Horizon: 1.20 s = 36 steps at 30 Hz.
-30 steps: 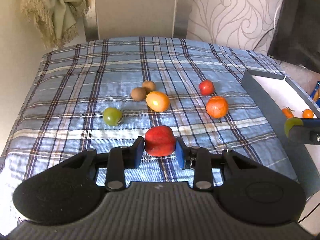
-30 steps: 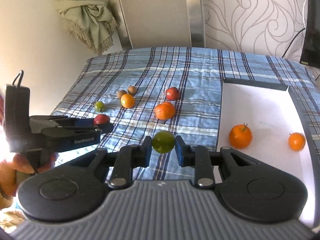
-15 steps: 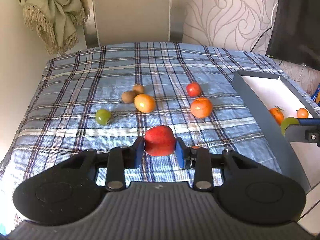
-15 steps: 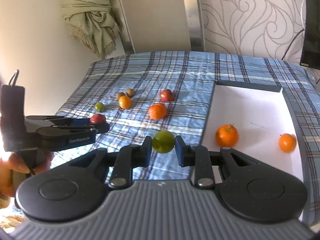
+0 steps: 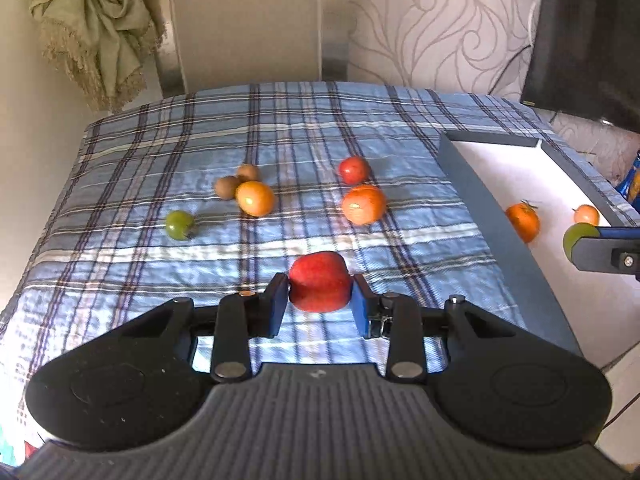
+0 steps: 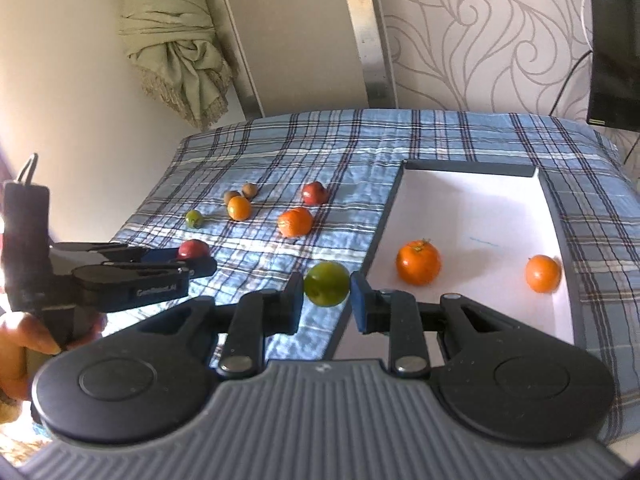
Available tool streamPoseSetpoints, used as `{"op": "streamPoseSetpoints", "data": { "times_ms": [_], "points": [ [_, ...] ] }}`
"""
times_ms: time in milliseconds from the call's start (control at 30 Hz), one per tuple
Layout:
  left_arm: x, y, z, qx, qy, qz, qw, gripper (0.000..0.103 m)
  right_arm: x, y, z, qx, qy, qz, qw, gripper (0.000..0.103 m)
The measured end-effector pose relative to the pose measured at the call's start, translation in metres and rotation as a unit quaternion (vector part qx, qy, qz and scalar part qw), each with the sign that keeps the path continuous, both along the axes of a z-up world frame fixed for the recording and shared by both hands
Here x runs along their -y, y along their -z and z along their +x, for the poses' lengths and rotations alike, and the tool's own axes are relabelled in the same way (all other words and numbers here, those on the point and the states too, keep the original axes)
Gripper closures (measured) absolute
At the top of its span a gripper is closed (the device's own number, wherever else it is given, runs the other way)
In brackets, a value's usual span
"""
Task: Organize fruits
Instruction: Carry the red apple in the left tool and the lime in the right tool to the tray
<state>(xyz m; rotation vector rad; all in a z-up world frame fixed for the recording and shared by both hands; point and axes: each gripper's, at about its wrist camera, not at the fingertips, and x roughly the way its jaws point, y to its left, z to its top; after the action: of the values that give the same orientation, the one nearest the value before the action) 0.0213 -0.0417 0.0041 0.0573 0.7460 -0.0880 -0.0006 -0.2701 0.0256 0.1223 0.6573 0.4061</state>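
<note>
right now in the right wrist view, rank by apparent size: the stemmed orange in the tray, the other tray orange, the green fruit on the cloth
1. Stemmed orange
2. Smaller plain orange
3. Small green fruit on the cloth, which lies farther off, so its true size is unsure.

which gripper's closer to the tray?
Right. The right gripper, shut on a green fruit, hangs at the tray's near-left wall; the left gripper, holding a red apple, is over the blanket, left of it.

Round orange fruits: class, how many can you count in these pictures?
4: two round orange fruits in the white tray, larger, smaller; two on the plaid cloth, larger, smaller. None seems hidden.
</note>
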Motion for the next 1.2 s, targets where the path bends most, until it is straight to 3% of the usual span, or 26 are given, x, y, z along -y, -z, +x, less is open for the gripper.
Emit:
{"op": "streamPoseSetpoints", "data": {
  "times_ms": [633,1200],
  "points": [
    [0.07,-0.015,0.006,0.024,0.065,-0.013,0.9975,0.064,0.052,0.001,-0.018,0.004,0.056,-0.006,0.998,0.075],
    [0.121,-0.03,0.008,0.042,0.131,-0.017,0.9903,0.064,0.086,-0.004,-0.034,0.021,0.103,-0.002,0.995,0.075]
  ]
}}
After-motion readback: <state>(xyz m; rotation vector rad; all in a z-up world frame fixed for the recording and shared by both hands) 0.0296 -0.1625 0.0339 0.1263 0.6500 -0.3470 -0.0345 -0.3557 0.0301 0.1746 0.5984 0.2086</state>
